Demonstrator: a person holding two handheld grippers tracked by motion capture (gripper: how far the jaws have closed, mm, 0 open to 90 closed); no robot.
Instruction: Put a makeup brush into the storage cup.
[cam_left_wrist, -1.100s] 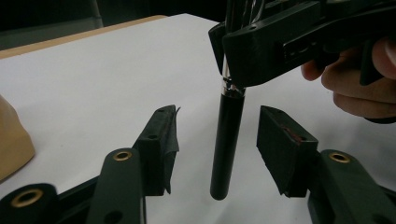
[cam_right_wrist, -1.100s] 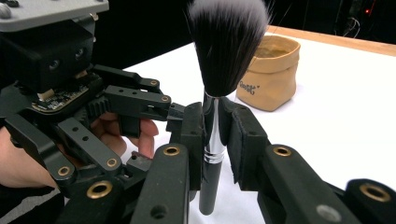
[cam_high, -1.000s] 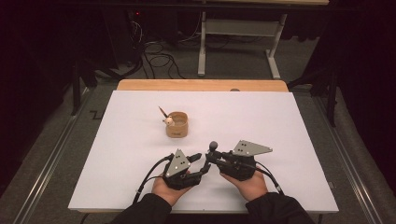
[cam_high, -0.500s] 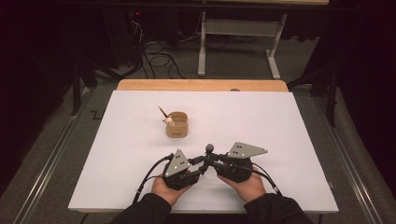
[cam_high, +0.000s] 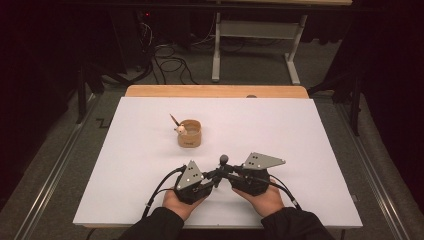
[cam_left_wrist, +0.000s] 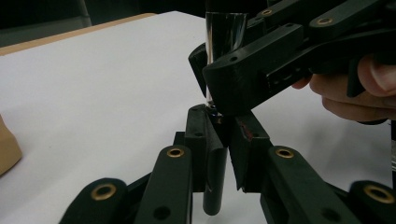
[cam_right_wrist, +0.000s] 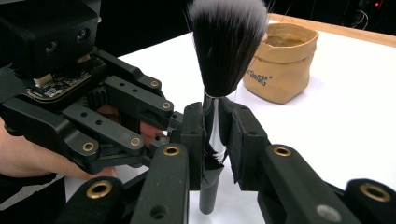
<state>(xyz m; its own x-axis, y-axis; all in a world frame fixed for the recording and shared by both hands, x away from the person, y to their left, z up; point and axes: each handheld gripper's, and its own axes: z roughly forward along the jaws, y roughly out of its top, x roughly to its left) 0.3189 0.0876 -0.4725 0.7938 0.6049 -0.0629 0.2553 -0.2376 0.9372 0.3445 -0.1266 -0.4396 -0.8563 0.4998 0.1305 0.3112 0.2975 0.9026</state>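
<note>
A makeup brush (cam_right_wrist: 224, 42) with dark, white-tipped bristles stands upright between both grippers low over the white table (cam_high: 310, 150). My right gripper (cam_right_wrist: 212, 126) is shut on its silver ferrule. My left gripper (cam_left_wrist: 219, 126) has just been closing and now presses on the black handle (cam_left_wrist: 214, 186) just below the right gripper's (cam_left_wrist: 243, 84) hold. From above, the brush (cam_high: 223, 160) rises between the left gripper (cam_high: 216, 178) and the right gripper (cam_high: 226, 175), which meet tip to tip near the front edge.
A small tan paper-like pot (cam_high: 189, 133) sits left of centre on the table, with a thin stick-like item (cam_high: 175, 121) leaning out of it; the pot (cam_right_wrist: 280, 60) is just beyond the brush. A wooden strip (cam_high: 215, 91) runs along the far edge.
The left gripper's jaws have closed in onto the brush handle. The brush and both hands have stayed nearly in place.
</note>
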